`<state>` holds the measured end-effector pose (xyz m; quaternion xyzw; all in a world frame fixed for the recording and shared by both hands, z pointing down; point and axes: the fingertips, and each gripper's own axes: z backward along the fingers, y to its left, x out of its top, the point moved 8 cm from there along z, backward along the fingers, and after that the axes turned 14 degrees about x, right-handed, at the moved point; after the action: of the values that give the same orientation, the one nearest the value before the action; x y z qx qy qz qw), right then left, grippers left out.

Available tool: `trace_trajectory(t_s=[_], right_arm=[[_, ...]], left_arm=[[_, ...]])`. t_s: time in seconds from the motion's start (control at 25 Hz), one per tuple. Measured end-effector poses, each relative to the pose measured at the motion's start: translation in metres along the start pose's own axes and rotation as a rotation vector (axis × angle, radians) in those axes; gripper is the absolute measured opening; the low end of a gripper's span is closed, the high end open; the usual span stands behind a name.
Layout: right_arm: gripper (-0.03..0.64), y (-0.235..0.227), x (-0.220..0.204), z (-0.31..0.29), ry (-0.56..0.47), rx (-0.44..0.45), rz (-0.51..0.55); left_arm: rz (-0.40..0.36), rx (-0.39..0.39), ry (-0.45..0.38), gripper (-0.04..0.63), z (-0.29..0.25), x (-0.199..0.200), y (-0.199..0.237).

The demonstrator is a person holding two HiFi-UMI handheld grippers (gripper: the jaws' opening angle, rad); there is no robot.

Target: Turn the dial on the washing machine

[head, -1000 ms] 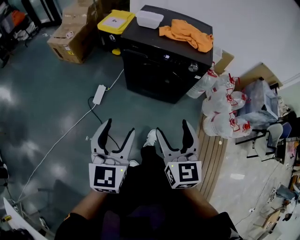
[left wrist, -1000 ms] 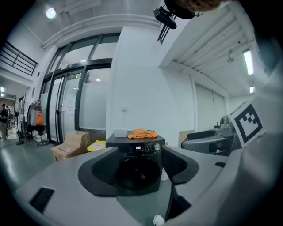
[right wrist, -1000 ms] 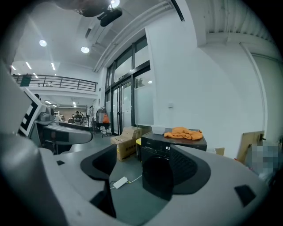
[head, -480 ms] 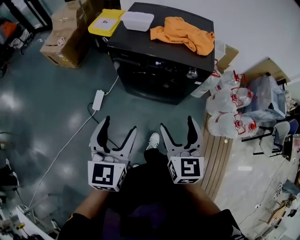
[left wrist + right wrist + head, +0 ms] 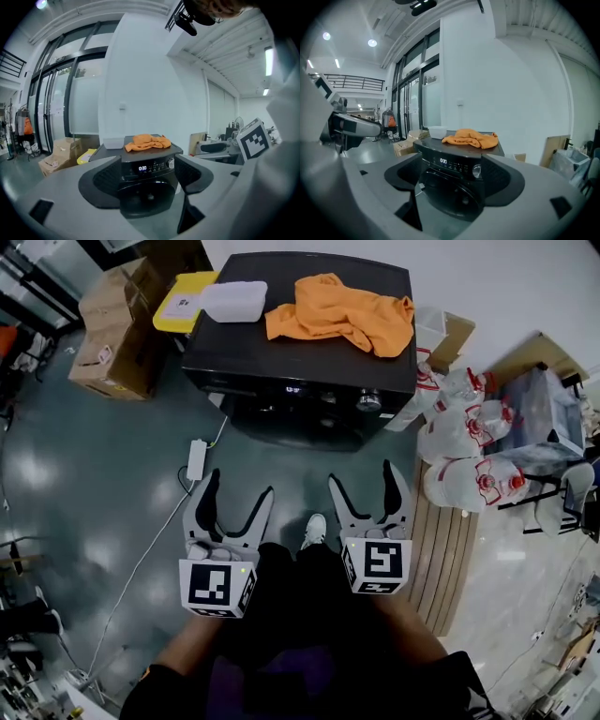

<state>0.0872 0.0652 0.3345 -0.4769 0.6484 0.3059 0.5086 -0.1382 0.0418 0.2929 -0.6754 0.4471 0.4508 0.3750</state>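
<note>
A black front-loading washing machine [image 5: 300, 362] stands ahead against the white wall. Its silver dial [image 5: 368, 401] sits at the right end of the lit control strip, also seen as the dial [image 5: 170, 163] and the dial [image 5: 476, 170]. My left gripper [image 5: 239, 486] is open. Its jaws have just been opening, and nothing is between them. My right gripper [image 5: 364, 476] is open and empty too. Both hang side by side over the floor, well short of the machine and pointing at its front. An orange cloth [image 5: 339, 310] and a clear tub [image 5: 233, 299] lie on its top.
Cardboard boxes [image 5: 117, 329] and a yellow lid [image 5: 183, 301] stand left of the machine. A white power strip [image 5: 196, 458] with its cable lies on the floor by my left gripper. Tied plastic bags [image 5: 469, 446] and wooden boards [image 5: 450, 549] fill the right. A shoe [image 5: 314, 531] shows between the grippers.
Both grippers have been carried forward toward the washing machine, which now looks nearer and larger. Neither gripper has taken hold of anything.
</note>
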Motion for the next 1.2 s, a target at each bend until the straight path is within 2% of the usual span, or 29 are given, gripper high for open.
trace_trajectory(t_s=[0.36,0.88,1.08,1.2], right_arm=[[0.382,-0.027,-0.011,-0.04,0.072,-0.084,0.025],[0.381,-0.049,-0.016,-0.115,0.201,-0.297,0.029],[0.382,-0.058,-0.023,-0.135,0.26,-0.333,0.012],[0.382,-0.066,-0.026,-0.142,0.273,-0.359,0.01]], left_arm=[[-0.024,-0.063,0.015,0.334,-0.058,-0.002,0.012],[-0.074,-0.245,0.065,0.334,-0.161,-0.018,0.063],[-0.081,-0.298,0.069,0.334,-0.185,-0.027,0.079],[-0.087,-0.304,0.065,0.334,-0.195,-0.027,0.083]])
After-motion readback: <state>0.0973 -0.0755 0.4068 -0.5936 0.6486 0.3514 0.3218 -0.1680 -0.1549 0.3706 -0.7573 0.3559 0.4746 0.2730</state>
